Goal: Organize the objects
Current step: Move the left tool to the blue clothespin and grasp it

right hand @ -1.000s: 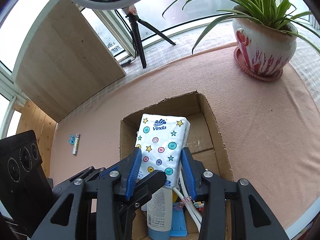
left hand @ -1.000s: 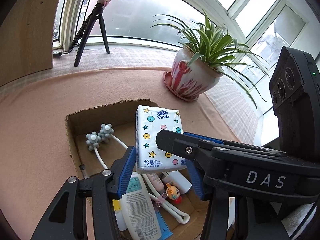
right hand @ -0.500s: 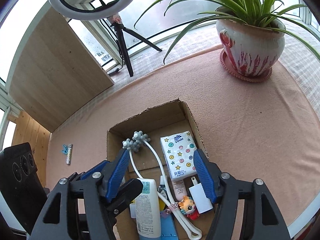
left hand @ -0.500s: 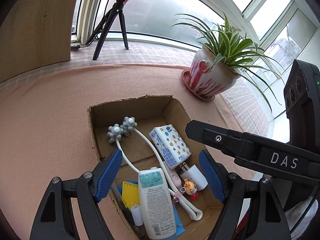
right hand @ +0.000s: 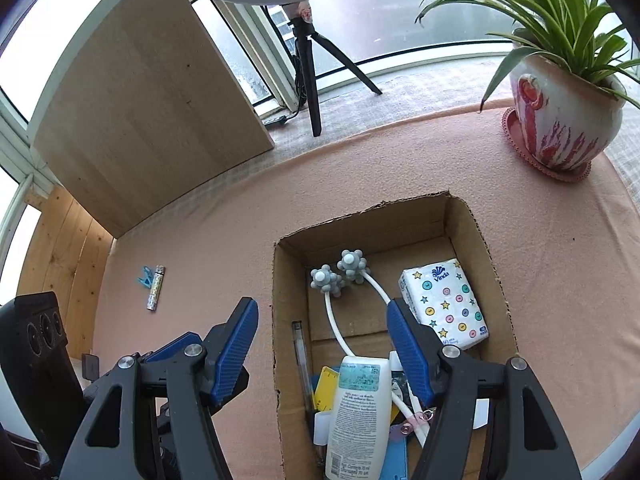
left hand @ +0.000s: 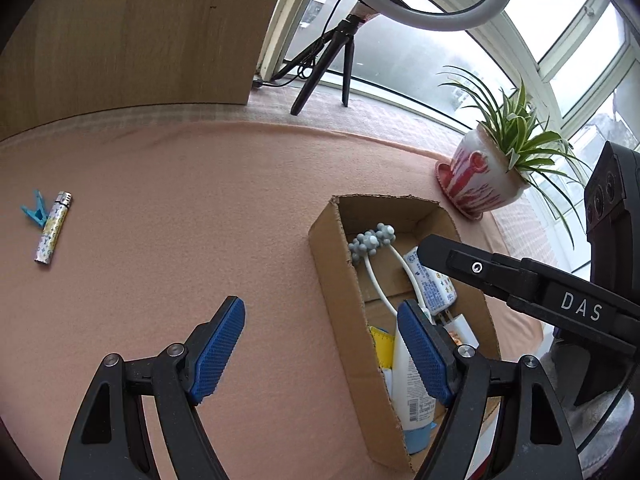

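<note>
we hold our left tongs (left hand: 320,344) wide open over the pink cloth (left hand: 200,208), with nothing between the blue pads (left hand: 218,350); the left pad hangs over bare cloth, and the right pad sits, in the left wrist view, in front of the cardboard box (left hand: 340,280) and the white bottle (left hand: 412,392) inside it, though we cannot tell whether it touches either; our right tongs (right hand: 322,344) are open too, a fair way apart, and they grip nothing; their left pad stands over the cloth just outside the box (right hand: 280,320), and their right pad stands over the inside of it, just beside the tissue pack (right hand: 444,304); the tissue pack lies flat on the floor of the box against its right wall, free of both tongs; in the box with it we see a white massager with two grey knobbly heads (right hand: 340,274), a clear pen (right hand: 302,360) along the left wall, the white bottle (right hand: 356,412) near the front, a yellow ruler (right hand: 326,390) partly under the bottle, and a white plug (left hand: 460,326); out on the cloth, well apart from the box, a patterned lighter (left hand: 52,228) lies touching a blue clothes peg (left hand: 36,210); a potted plant (right hand: 560,116) stands on a saucer beyond the box, and a ring light on a tripod (left hand: 344,40) stands by the window.
</note>
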Available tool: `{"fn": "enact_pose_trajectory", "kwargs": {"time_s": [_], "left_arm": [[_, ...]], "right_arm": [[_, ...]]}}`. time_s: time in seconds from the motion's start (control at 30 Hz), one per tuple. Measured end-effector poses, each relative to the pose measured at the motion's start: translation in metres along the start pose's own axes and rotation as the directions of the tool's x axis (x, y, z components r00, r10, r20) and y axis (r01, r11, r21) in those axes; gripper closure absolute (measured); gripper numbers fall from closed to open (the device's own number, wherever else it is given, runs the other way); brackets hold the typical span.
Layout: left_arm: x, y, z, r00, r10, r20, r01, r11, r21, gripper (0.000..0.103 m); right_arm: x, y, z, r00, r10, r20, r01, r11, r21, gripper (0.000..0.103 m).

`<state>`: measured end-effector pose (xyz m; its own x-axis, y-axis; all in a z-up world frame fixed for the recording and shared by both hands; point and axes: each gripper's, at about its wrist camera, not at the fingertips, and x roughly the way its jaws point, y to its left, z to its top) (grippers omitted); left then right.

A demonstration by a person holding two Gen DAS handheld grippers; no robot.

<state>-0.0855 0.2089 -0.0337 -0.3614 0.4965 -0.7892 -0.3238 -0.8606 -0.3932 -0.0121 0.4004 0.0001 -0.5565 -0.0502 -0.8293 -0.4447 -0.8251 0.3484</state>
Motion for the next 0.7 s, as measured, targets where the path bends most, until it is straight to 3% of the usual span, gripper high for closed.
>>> {"fn": "enact_pose_trajectory", "kwargs": {"time_s": [0.4, 0.7], "left_arm": [[-0.030, 0.128, 0.015, 0.991, 0.133, 0.004, -0.130, 0.977, -0.167, 0.021], [-0.025, 0.216, 0.048, 0.976, 0.214, -0.040, -0.218, 0.943, -0.251, 0.021]], "right_arm": [[0.041, 0.066, -0.026, 0.995, 0.027, -0.091, -0.032, 0.998, -0.059, 0.040], [0.050, 0.077, -0.038, 0.993, 0.015, -0.117, -0.020, 0.999, -0.039, 0.040]]}}
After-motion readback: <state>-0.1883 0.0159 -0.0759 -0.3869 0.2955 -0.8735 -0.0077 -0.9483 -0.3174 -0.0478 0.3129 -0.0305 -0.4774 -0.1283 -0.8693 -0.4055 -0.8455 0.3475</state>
